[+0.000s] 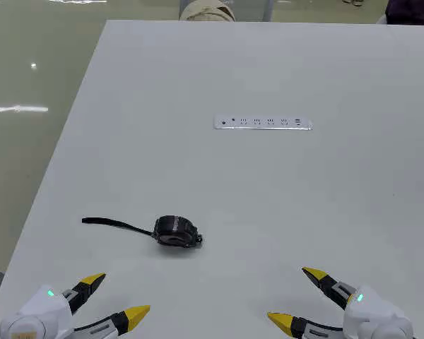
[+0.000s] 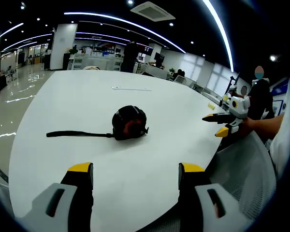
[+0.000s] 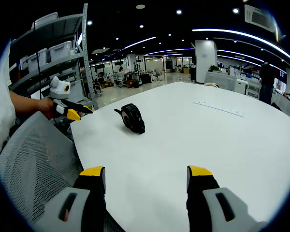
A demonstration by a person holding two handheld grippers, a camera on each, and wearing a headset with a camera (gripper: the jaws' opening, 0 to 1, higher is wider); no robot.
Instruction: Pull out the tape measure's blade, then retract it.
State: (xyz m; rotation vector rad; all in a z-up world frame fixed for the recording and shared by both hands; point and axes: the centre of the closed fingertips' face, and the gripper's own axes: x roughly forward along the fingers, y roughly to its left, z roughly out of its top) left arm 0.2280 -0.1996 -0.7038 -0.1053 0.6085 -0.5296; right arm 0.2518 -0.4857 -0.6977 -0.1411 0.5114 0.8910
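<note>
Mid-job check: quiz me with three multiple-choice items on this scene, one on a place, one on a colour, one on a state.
1. Where is the tape measure?
A. on the table, ahead of the left gripper and apart from it
B. on a chair
C. on the floor

2. What colour is its strap?
A. white
B. yellow
C. black

3. What state are the left gripper and right gripper in?
A. both shut
B. both open, empty
C. one open, one shut on the strap

Answers:
1. A, it lies on the white top beyond that gripper's jaws.
2. C, it shows as a dark line on the white top.
3. B, each gripper's yellow tips stand apart with nothing between.
</note>
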